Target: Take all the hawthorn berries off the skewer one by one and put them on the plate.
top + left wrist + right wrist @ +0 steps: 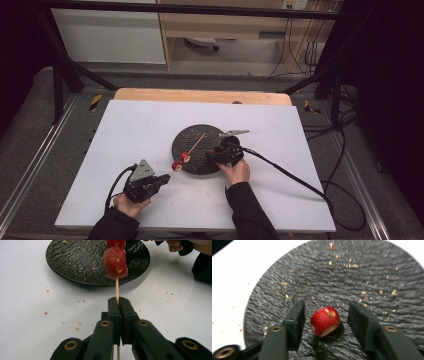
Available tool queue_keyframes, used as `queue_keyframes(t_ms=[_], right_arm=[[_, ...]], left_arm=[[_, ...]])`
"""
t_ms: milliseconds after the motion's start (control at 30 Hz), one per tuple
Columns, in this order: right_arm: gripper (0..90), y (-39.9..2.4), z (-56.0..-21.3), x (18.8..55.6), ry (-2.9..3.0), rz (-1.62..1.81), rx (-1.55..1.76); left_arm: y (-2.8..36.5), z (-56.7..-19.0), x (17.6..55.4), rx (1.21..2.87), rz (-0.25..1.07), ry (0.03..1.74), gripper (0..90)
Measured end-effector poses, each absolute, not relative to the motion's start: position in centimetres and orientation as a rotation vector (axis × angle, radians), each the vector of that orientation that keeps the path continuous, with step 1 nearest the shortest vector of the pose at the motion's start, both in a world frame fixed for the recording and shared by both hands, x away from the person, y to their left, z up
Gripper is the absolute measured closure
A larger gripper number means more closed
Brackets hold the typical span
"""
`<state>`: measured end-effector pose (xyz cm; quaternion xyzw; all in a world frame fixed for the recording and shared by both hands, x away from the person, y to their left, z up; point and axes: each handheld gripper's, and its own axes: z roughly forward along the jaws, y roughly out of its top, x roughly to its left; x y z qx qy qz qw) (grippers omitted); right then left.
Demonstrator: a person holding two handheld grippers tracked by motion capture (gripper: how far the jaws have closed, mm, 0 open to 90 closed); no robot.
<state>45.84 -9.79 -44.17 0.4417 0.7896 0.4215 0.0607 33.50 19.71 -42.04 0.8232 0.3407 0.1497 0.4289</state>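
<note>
Black jaws at bottom of left gripper view: left gripper (119,305) is clamped tight on a thin wooden skewer (117,288), stick running up frame centre btwn the pads. Two red fruit pieces are threaded on it, lower piece (115,263) w/ cut face showing, upper one at the top edge. Behind them, upper centre, a black textured plate (75,262) w/ crumbs, sitting on the white desk (30,322).

Right gripper view: right gripper (325,315) has jaws partway apart, a loose red fruit piece (325,320) lying on the plate btwn them, pads not touching it. Pic is blurred.

High view: left gripper (165,179) lower left of centre, skewer (192,146) slanting up-right over the plate (192,135), threaded pieces at the plate's lower-left rim. Right gripper (212,155) sits over the plate's right side, centre frame, held by a hand (235,171) from below.
</note>
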Motion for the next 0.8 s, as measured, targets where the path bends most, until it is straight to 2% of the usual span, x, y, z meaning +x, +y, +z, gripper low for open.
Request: queue_keyframes(t_ms=[33, 100, 133, 200, 333, 633, 800], right_arm=[[40.7, -9.9, -43.7, 45.5, 2.369, 1.309, 1.320], [32.9, -10.0, -43.0, 44.9, 2.349, 1.342, 1.304], [32.9, -10.0, -43.0, 44.9, 2.349, 1.342, 1.304], [23.8, -10.4, -42.2, 44.0, 2.326, 1.406, 1.276], [17.4, -11.0, -41.4, 42.8, 2.321, 1.488, 1.267], [15.7, -11.3, -40.9, 41.5, 2.335, 1.614, 1.287], [20.8, -11.2, -40.7, 41.0, 2.332, 1.673, 1.299]], left_arm=[[19.7, -42.0, 33.5, 2.055, 0.373, 0.850, 88.0], [19.6, -42.0, 33.5, 2.054, 0.370, 0.851, 88.0], [19.5, -42.0, 33.5, 2.053, 0.370, 0.852, 88.0], [19.3, -41.9, 33.5, 2.055, 0.372, 0.849, 88.0], [18.6, -41.8, 33.6, 2.063, 0.378, 0.844, 88.0], [15.7, -41.2, 33.6, 2.071, 0.398, 0.789, 88.0], [14.1, -41.0, 33.6, 2.076, 0.397, 0.763, 88.0]])
